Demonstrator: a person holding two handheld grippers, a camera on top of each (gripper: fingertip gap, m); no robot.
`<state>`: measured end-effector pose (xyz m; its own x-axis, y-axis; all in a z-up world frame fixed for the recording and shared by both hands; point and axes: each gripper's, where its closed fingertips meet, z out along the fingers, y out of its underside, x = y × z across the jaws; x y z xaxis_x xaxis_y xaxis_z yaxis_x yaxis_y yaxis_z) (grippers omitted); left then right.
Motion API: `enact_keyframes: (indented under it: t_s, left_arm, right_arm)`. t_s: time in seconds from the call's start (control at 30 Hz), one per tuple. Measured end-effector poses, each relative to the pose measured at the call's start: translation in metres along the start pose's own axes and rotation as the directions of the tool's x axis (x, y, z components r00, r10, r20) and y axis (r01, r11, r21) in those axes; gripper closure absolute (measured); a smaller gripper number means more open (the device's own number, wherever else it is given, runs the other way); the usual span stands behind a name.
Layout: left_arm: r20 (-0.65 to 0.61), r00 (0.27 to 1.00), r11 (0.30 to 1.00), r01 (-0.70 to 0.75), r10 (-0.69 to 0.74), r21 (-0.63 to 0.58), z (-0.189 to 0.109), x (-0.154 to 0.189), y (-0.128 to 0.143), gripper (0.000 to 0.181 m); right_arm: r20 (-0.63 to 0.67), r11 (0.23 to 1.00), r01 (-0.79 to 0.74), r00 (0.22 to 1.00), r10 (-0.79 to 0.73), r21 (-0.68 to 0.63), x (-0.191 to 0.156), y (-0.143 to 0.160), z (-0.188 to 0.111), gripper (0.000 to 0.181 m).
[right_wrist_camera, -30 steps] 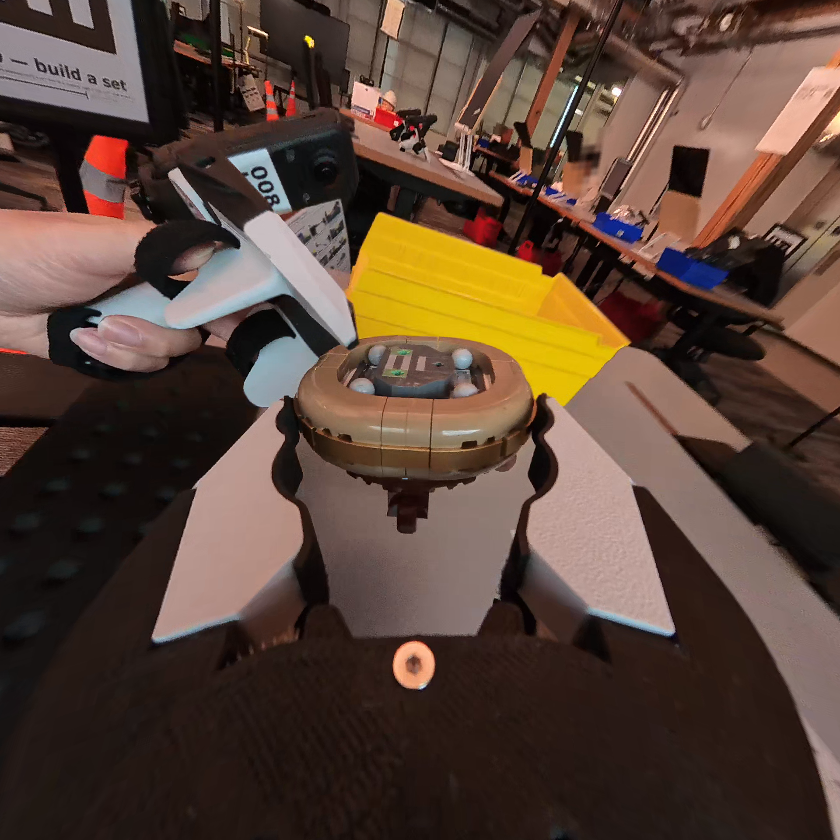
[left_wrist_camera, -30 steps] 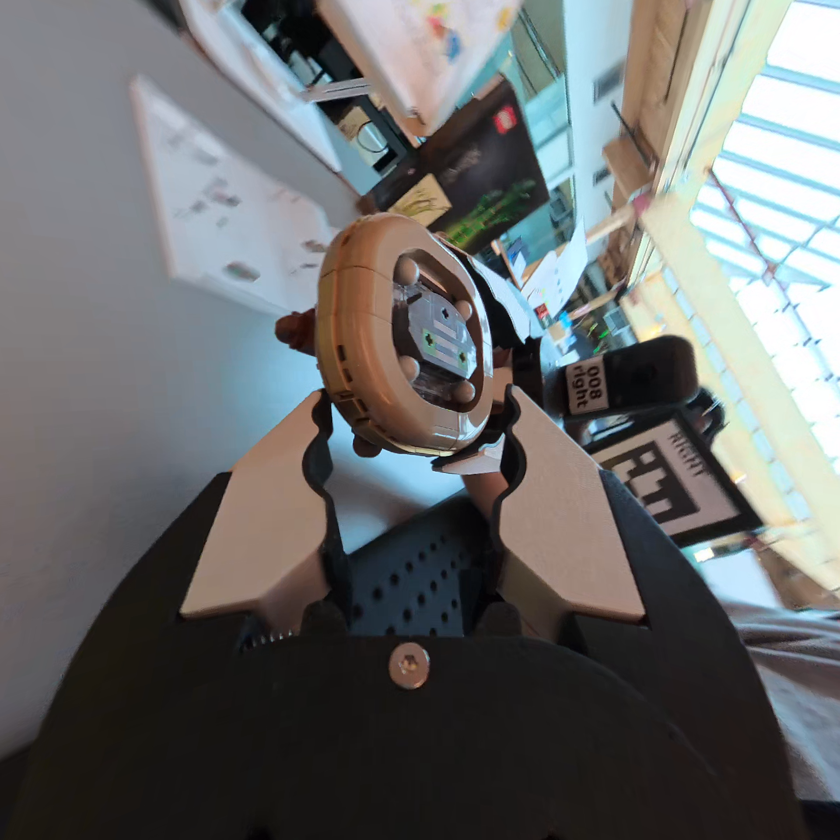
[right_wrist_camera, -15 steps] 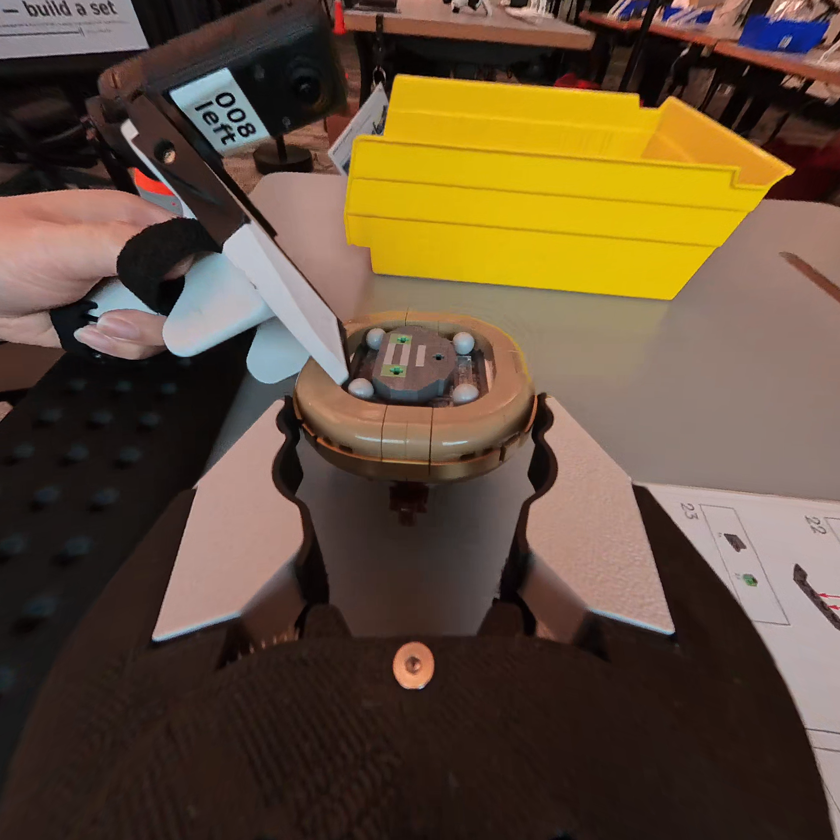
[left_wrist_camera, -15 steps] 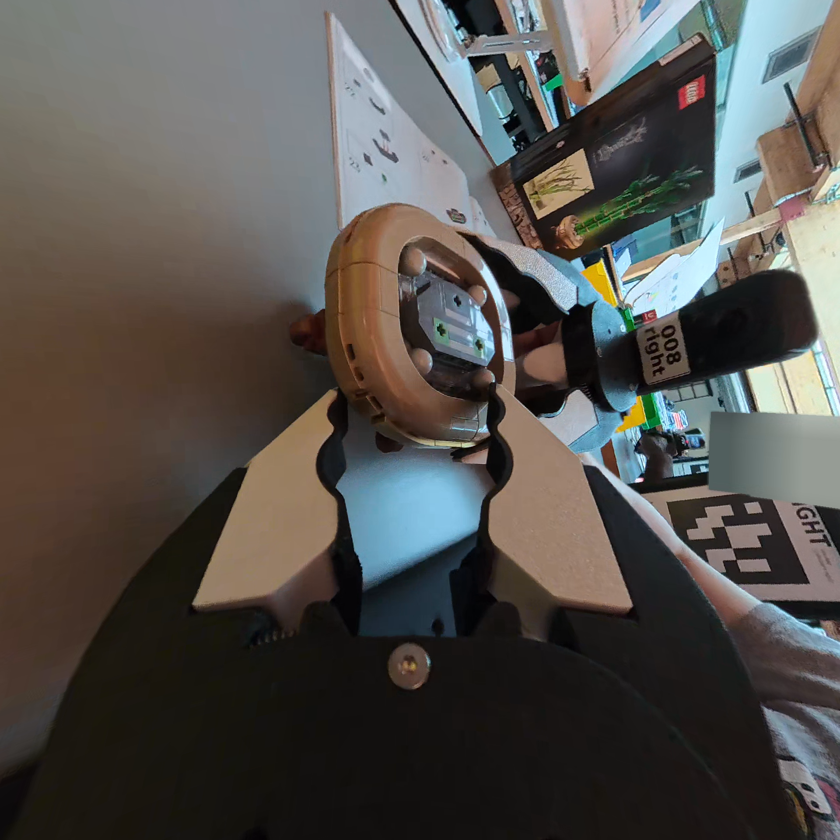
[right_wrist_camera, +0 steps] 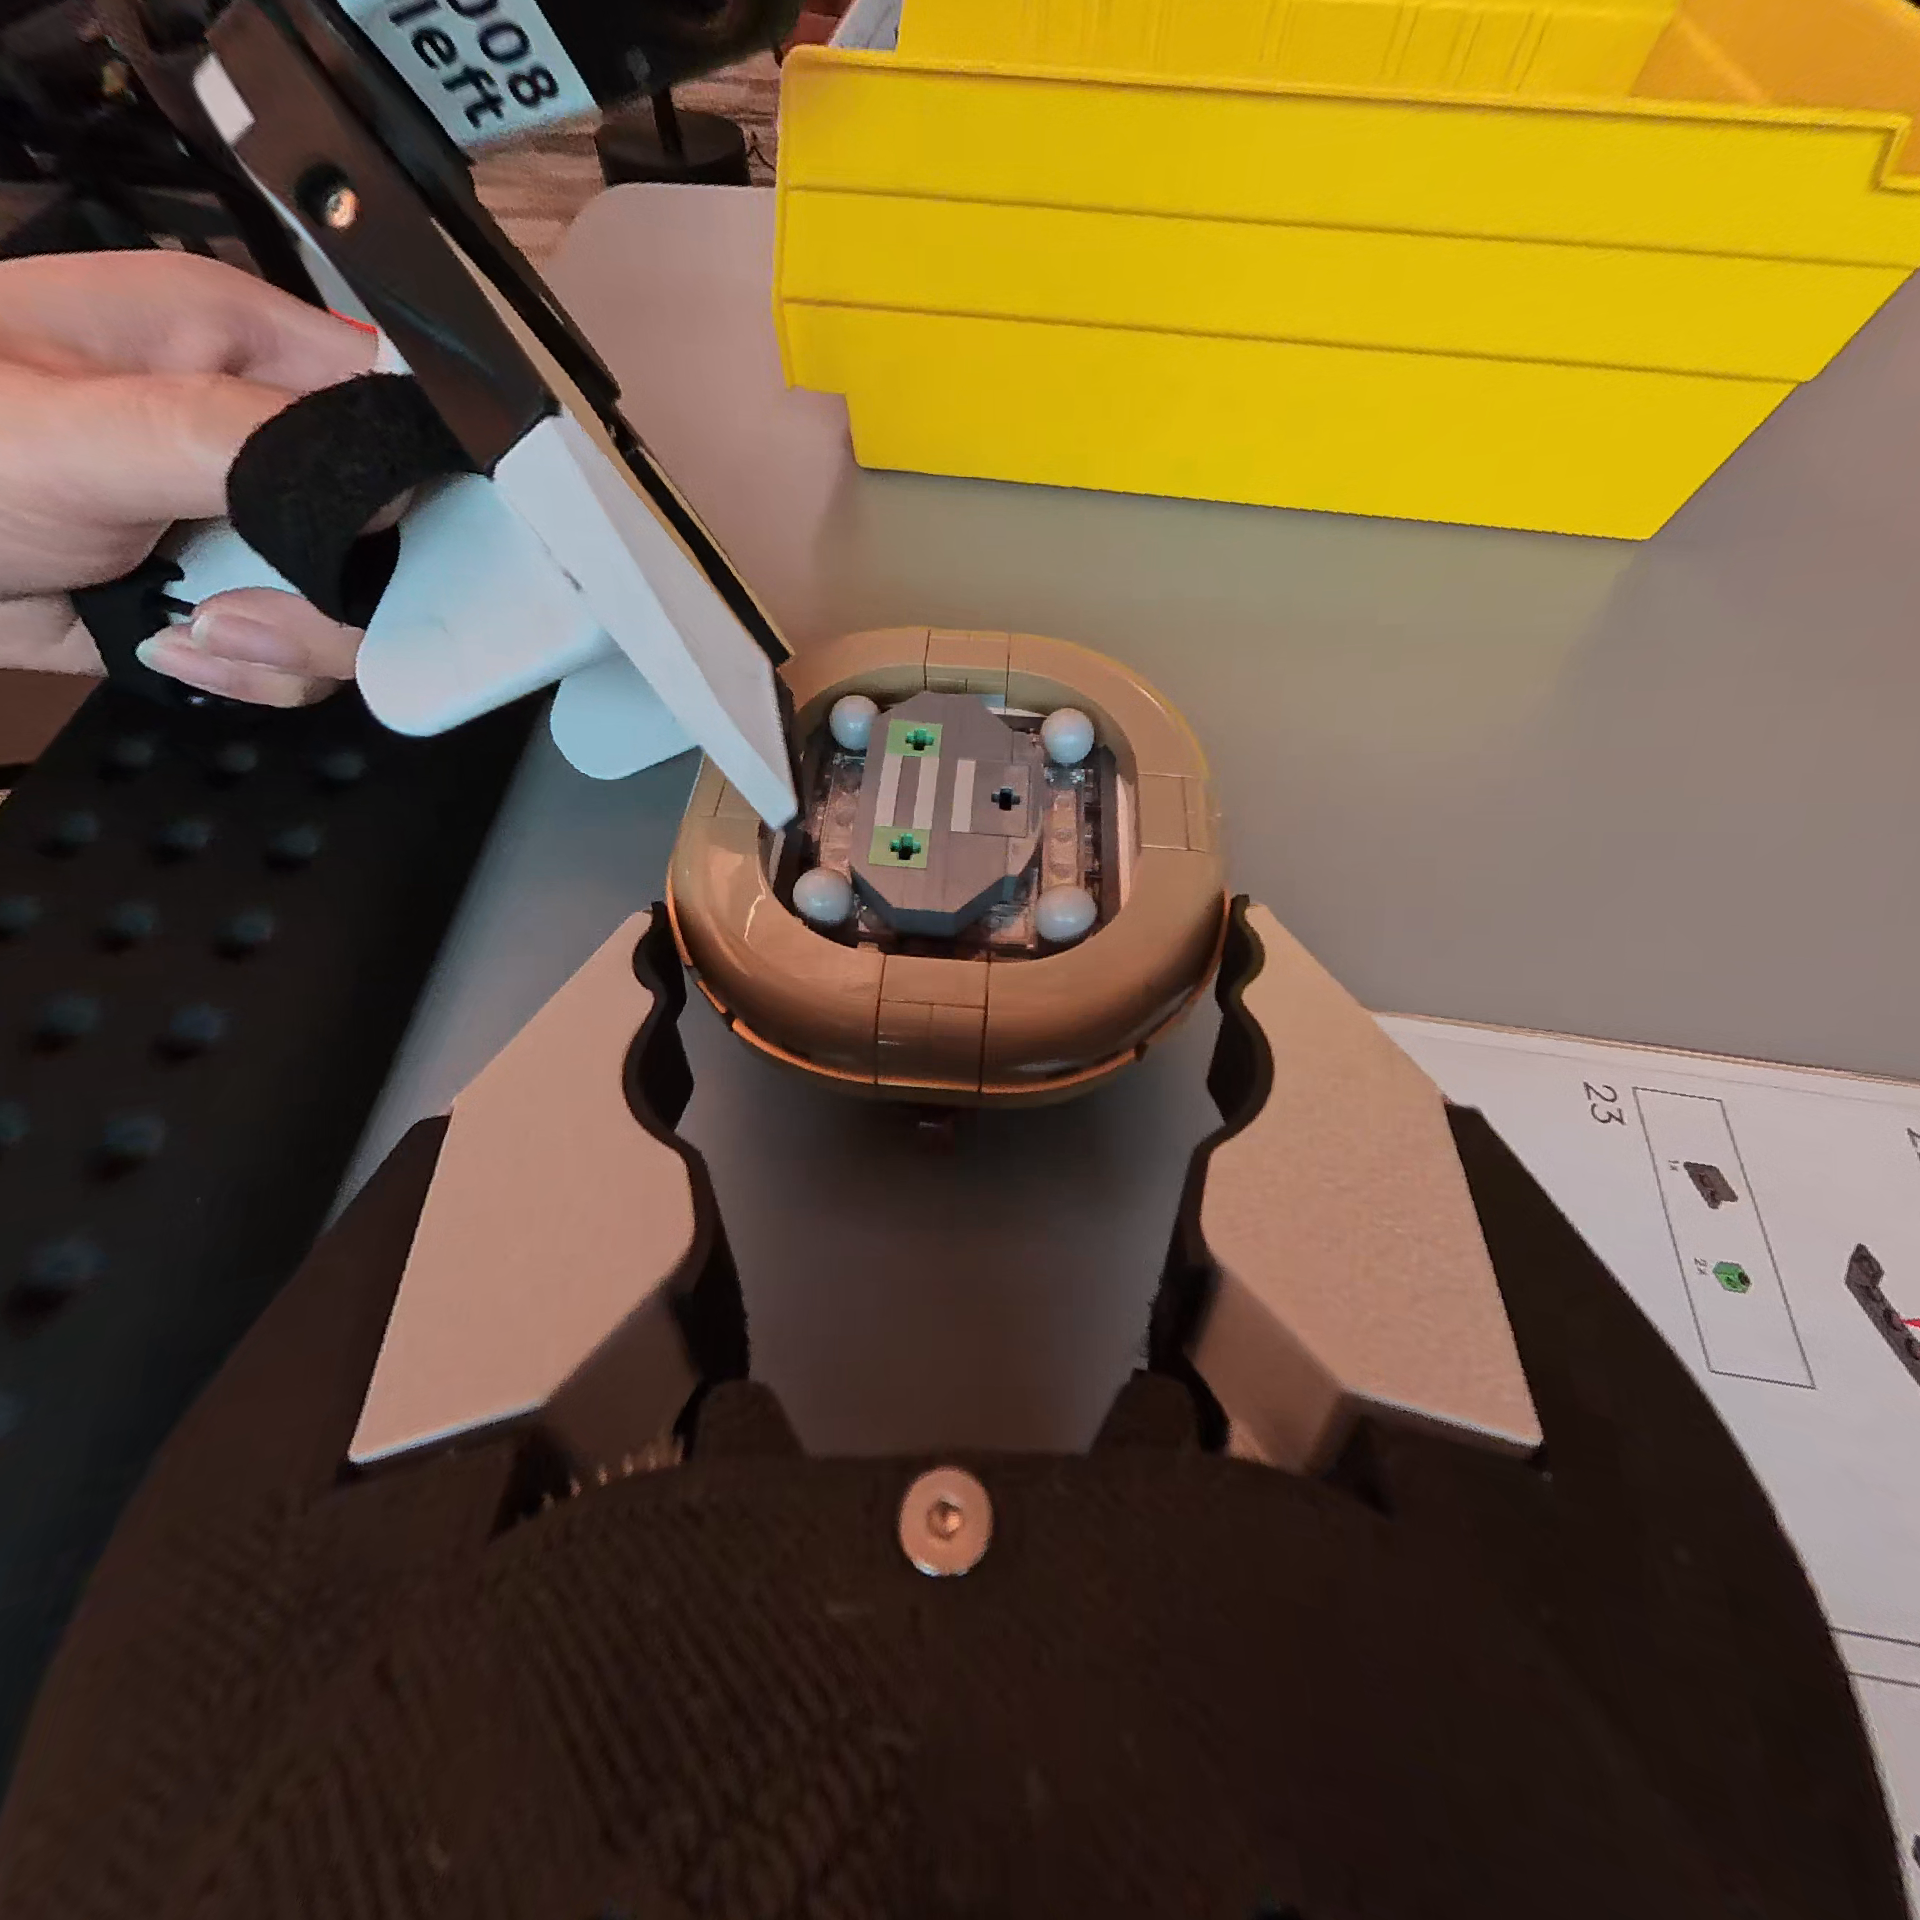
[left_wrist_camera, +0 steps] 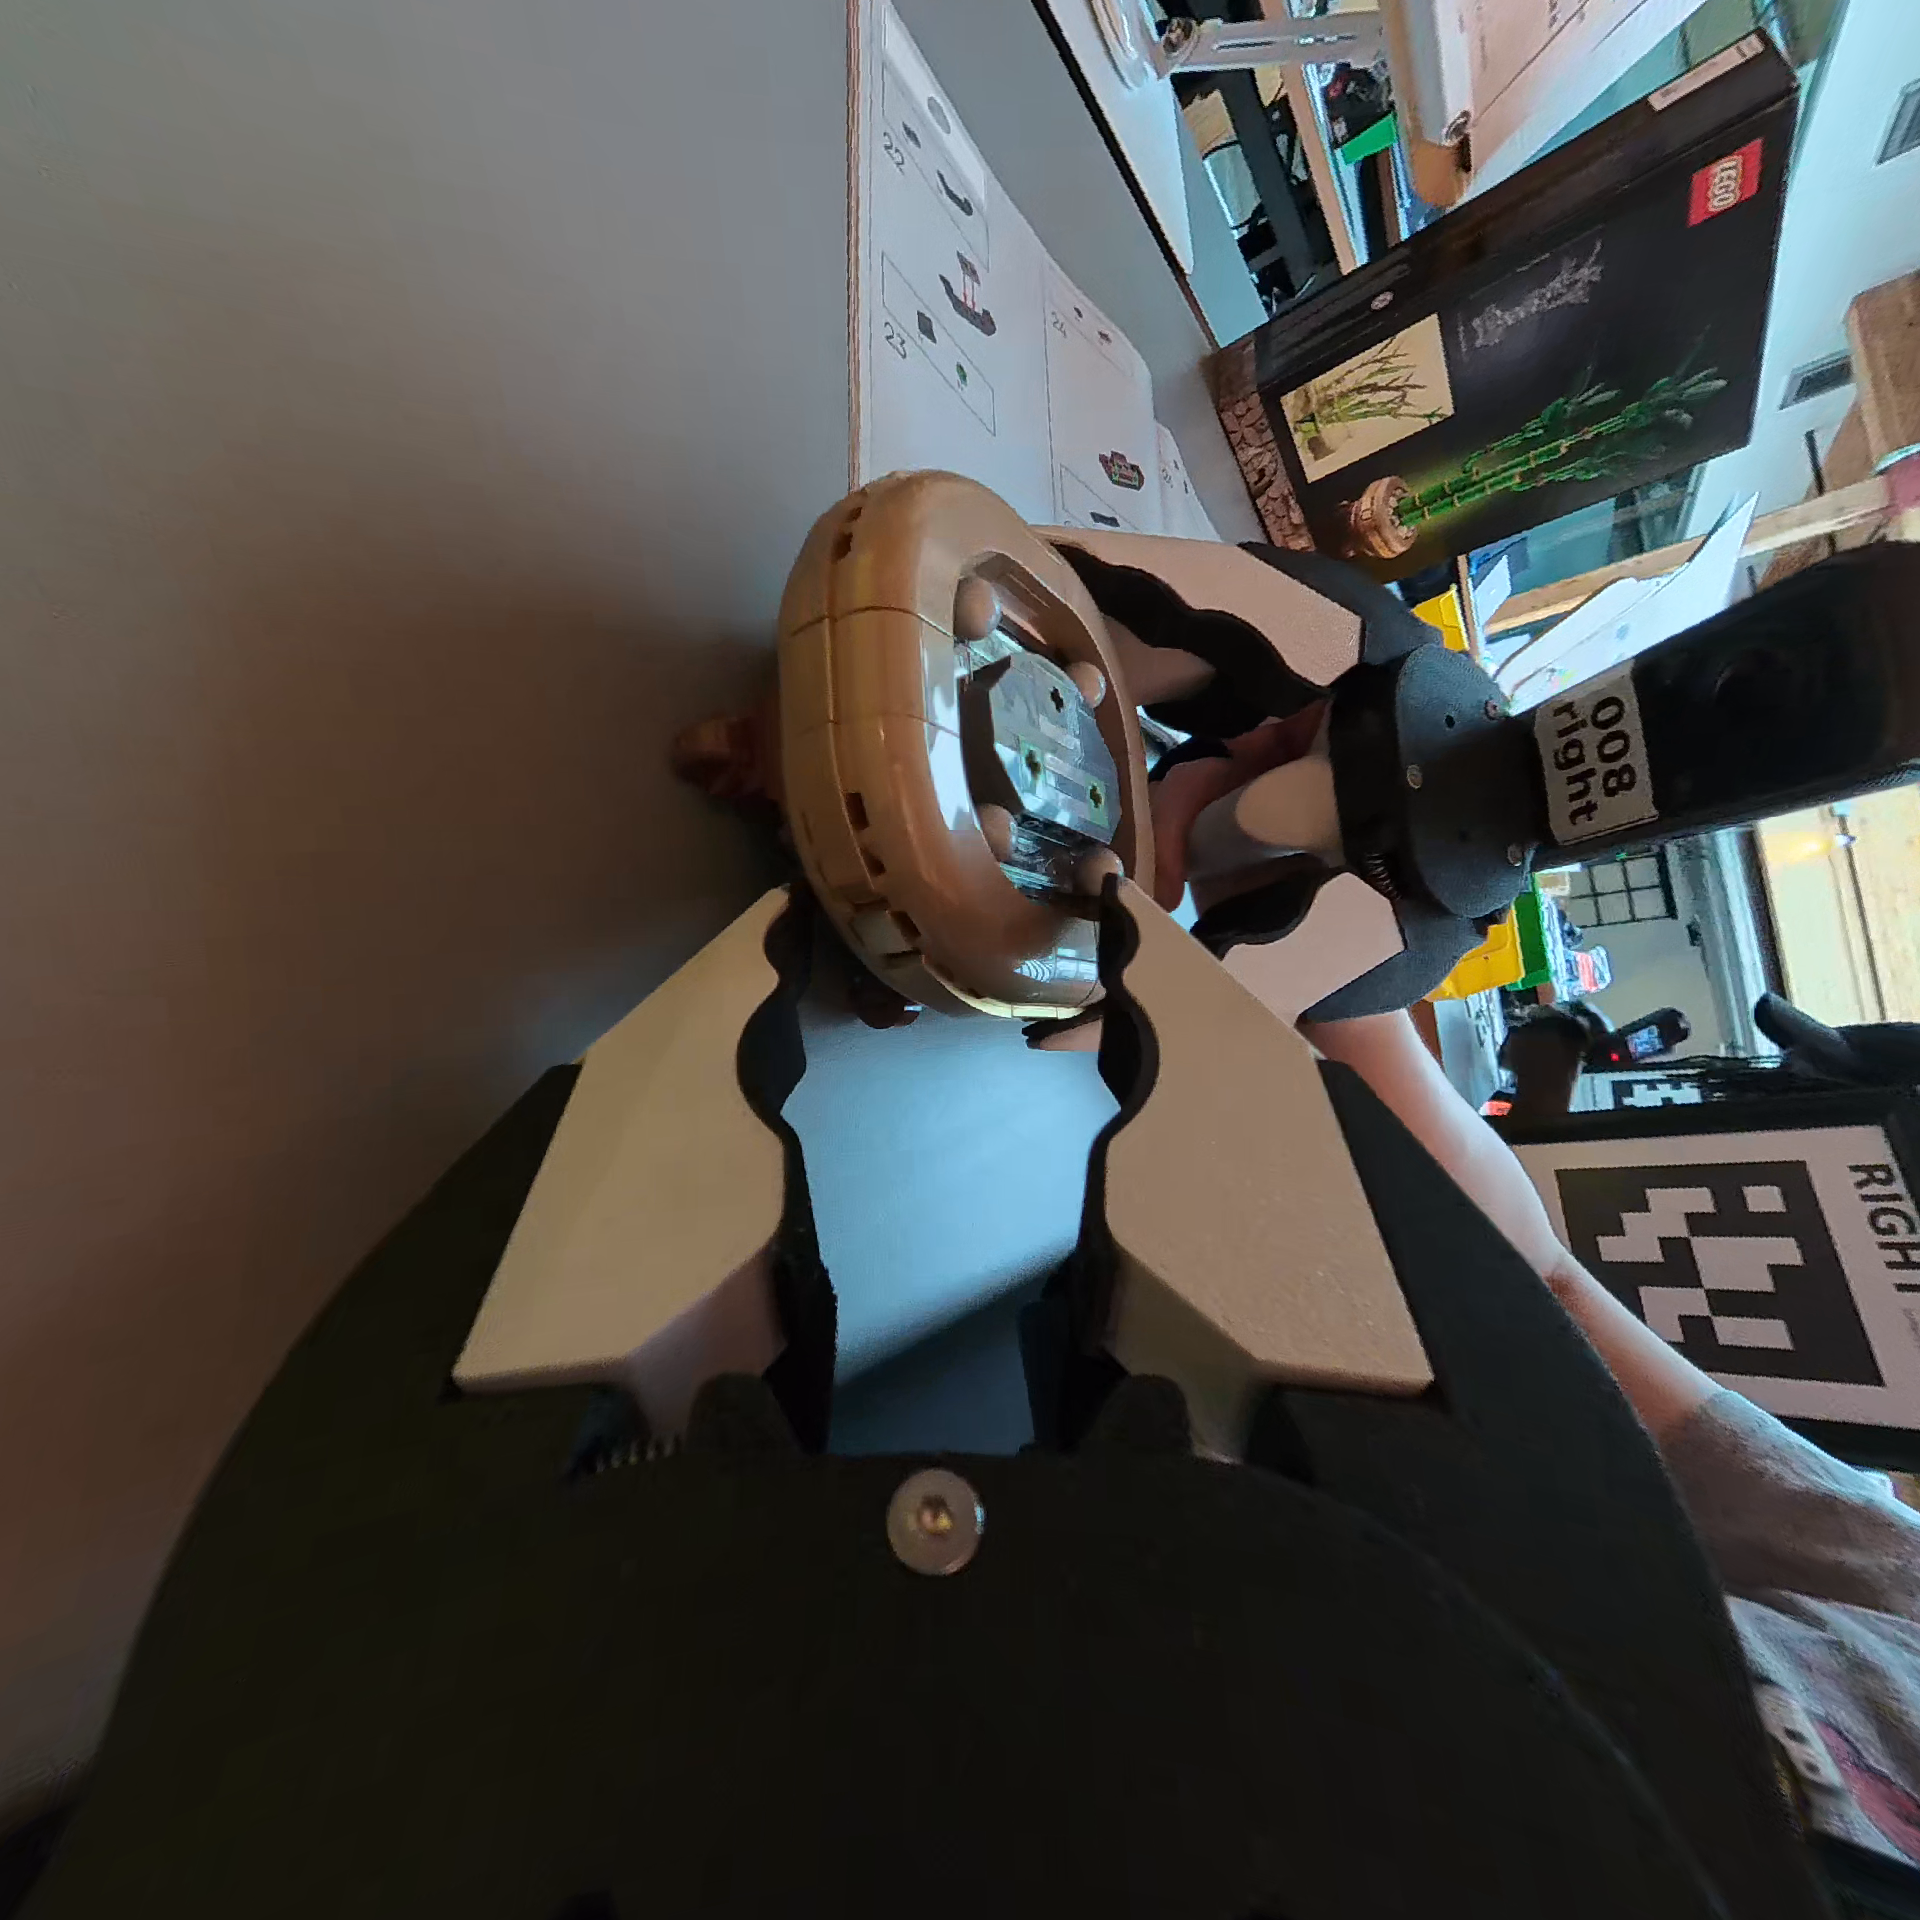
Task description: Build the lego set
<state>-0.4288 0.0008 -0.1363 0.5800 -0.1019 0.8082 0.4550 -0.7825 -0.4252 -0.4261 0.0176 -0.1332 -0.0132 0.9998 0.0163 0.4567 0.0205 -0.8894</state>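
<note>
Between the right gripper (right_wrist_camera: 940, 997), whose jaws clamp its sides to steady it, sits the rounded tan lego pot (right_wrist_camera: 940, 997) on the grey desk (right_wrist_camera: 1455, 748); the left gripper (left_wrist_camera: 951, 914) pinches its rim, beyond lies the yellow plastic bin (right_wrist_camera: 1299, 270).

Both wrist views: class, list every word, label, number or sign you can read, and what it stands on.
I copy out no writing; its bearers, one a line:
White sticker on the right gripper: legible.
White sticker on the left gripper: partly cut off.
Red logo on the black box.
Step numbers on the instruction booklet.
Black-and-white marker board: one word at its edge.
Tan lego pot, yellow bin: none.
</note>
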Motion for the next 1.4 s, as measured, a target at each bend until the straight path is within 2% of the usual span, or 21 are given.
enact_keyframes:
  t_s: [0.1, 0.4, 0.53, 0.73, 0.83, 1.1, 1.4]
  left_arm:
    - [-0.014, 1.000, 1.000, 0.010, -0.010, 0.014, -0.003, 0.001, -0.001, 0.127]
    - [0.063, 0.994, 0.992, -0.091, 0.085, 0.092, -0.028, -0.003, -0.004, 0.131]
    - [0.087, 0.980, 0.966, -0.194, 0.182, 0.171, -0.047, -0.001, -0.010, 0.135]
    - [0.131, 0.916, 0.878, -0.402, 0.380, 0.260, -0.066, 0.010, -0.022, 0.140]
    - [0.179, 0.871, 0.832, -0.490, 0.457, 0.260, -0.068, 0.012, -0.026, 0.146]
    - [0.281, 0.757, 0.684, -0.653, 0.590, 0.324, -0.080, 0.026, -0.044, 0.153]
    - [0.312, 0.657, 0.554, -0.750, 0.686, 0.361, -0.071, 0.060, -0.046, 0.150]
  right_arm:
    - [-0.010, 0.997, 0.016, 1.000, -0.015, 0.075, 0.001, -0.010, -0.008, 0.079]
    - [-0.034, 0.989, -0.003, 0.999, 0.008, 0.151, 0.007, -0.014, -0.044, 0.077]
    - [-0.073, 0.983, 0.021, 0.997, -0.008, 0.185, 0.012, -0.015, -0.061, 0.088]
    - [-0.141, 0.978, 0.079, 0.989, -0.053, 0.190, 0.014, -0.019, -0.073, 0.114]
    - [-0.177, 0.981, 0.108, 0.981, -0.078, 0.164, 0.015, -0.018, -0.073, 0.118]
    - [-0.165, 0.987, 0.110, 0.982, -0.091, 0.113, -0.001, -0.007, -0.072, 0.123]
    - [-0.162, 0.991, 0.080, 0.985, -0.062, 0.107, -0.024, 0.019, -0.105, 0.132]
